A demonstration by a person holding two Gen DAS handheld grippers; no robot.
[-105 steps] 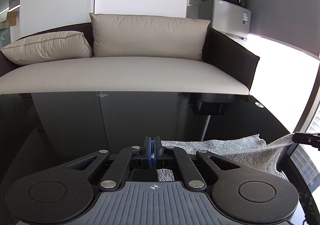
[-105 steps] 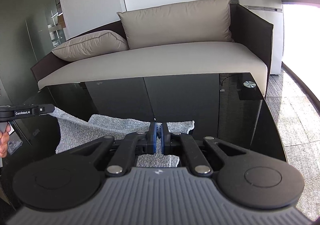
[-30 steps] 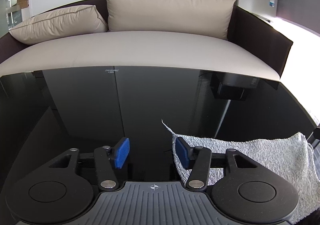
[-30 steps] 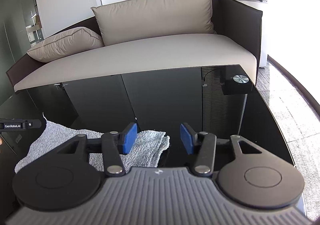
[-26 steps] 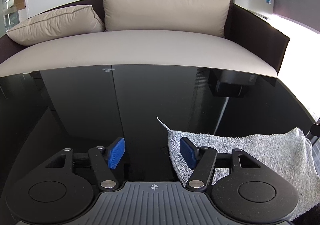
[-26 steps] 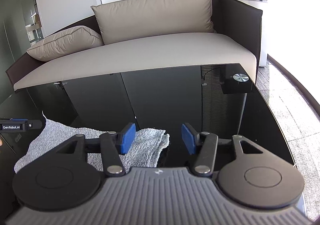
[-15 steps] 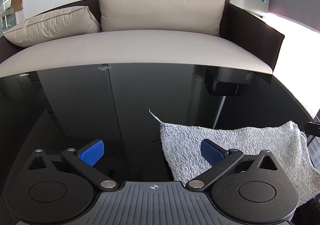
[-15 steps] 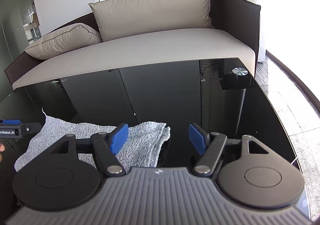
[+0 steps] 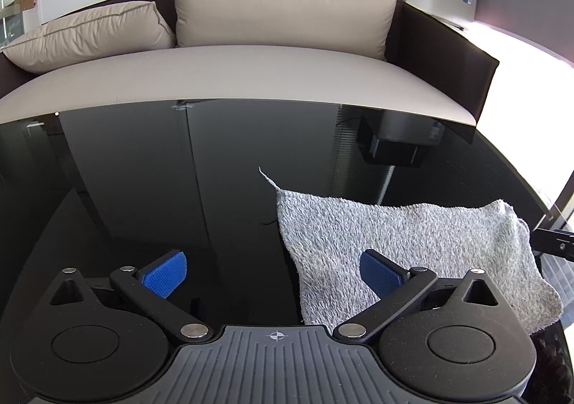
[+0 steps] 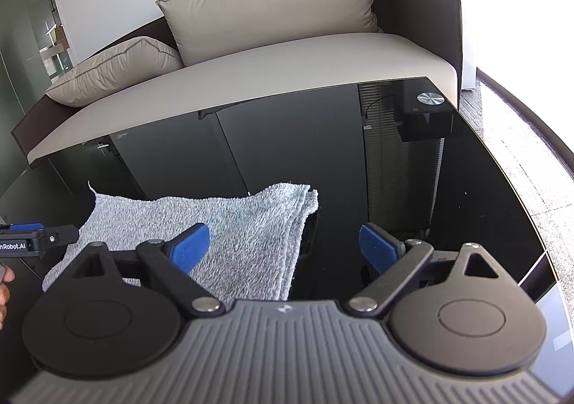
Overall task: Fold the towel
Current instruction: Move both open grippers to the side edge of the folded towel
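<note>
Folded gray towel [image 9: 405, 242] lies on the black glass table [image 9: 143, 170], at 3 o'clock of the wide-open, empty left gripper [image 9: 272, 275]. The right gripper [image 10: 283, 242] gapes empty too; the left unit's side reads "nRobot.AI".

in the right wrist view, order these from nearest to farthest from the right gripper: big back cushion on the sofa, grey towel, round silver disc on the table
From the right gripper:
1. Grey towel, just ahead, lying under its left finger.
2. Round silver disc, at the table's far right corner.
3. Big back cushion, upright against the sofa back, beyond the table.
</note>
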